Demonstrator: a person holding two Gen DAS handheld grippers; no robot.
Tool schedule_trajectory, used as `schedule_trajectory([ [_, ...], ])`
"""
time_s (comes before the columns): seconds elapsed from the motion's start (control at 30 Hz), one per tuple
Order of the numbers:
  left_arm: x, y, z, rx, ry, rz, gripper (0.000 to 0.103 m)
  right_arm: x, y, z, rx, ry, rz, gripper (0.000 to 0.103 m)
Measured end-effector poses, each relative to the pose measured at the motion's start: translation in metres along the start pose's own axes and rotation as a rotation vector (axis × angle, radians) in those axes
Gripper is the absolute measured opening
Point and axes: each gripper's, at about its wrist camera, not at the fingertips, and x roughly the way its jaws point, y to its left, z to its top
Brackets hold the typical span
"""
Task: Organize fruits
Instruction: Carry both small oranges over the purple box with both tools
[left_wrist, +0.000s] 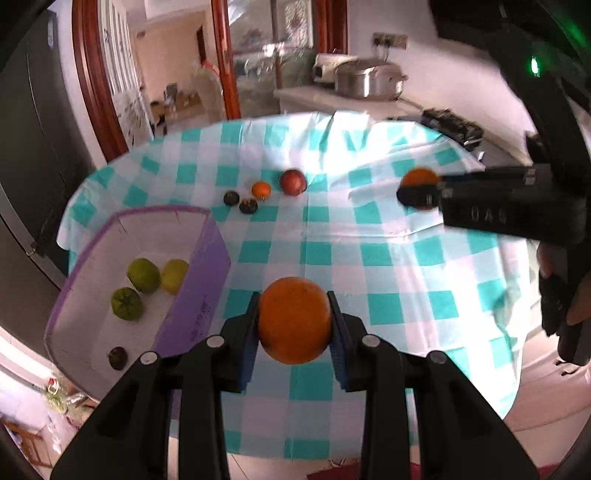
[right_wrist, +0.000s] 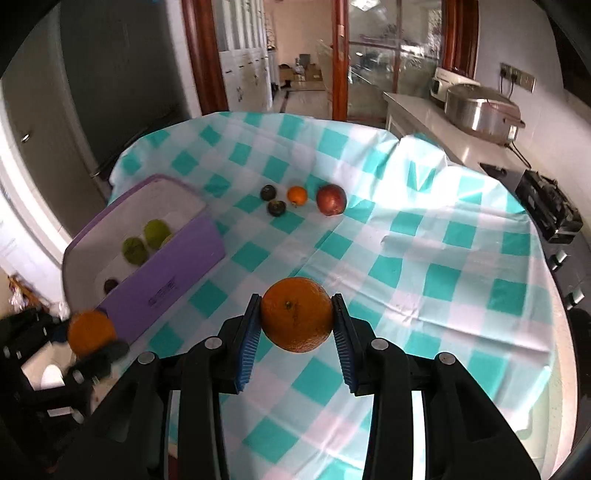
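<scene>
While the left gripper (left_wrist: 294, 320) hung above the checked tablecloth (left_wrist: 369, 236), its blue pads were clenched on an orange (left_wrist: 294, 319). To its left the purple bin (left_wrist: 207, 288) held three green fruits (left_wrist: 143, 275) and one dark fruit (left_wrist: 118, 357). Far across the cloth lay two dark fruits (left_wrist: 240, 202), a small orange fruit (left_wrist: 261, 189) and a red apple (left_wrist: 293, 181).

Through the right wrist view, the right gripper (right_wrist: 297, 320) likewise grasped a second orange (right_wrist: 297, 319) above the cloth, with the bin to the left.
</scene>
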Motion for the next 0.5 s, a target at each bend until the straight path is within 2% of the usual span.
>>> schedule_trajectory([
  [0.23,-0.056,0.012,-0.012,-0.008,-0.095,-0.031,0.033,-0.044,0.024,-0.031,-0.063,-0.025,-0.04,0.037],
  [0.5,-0.067,0.027,-0.032,-0.038,-0.102,-0.04,0.033,-0.056,0.027,-0.057,-0.041,-0.011,-0.05,0.037],
])
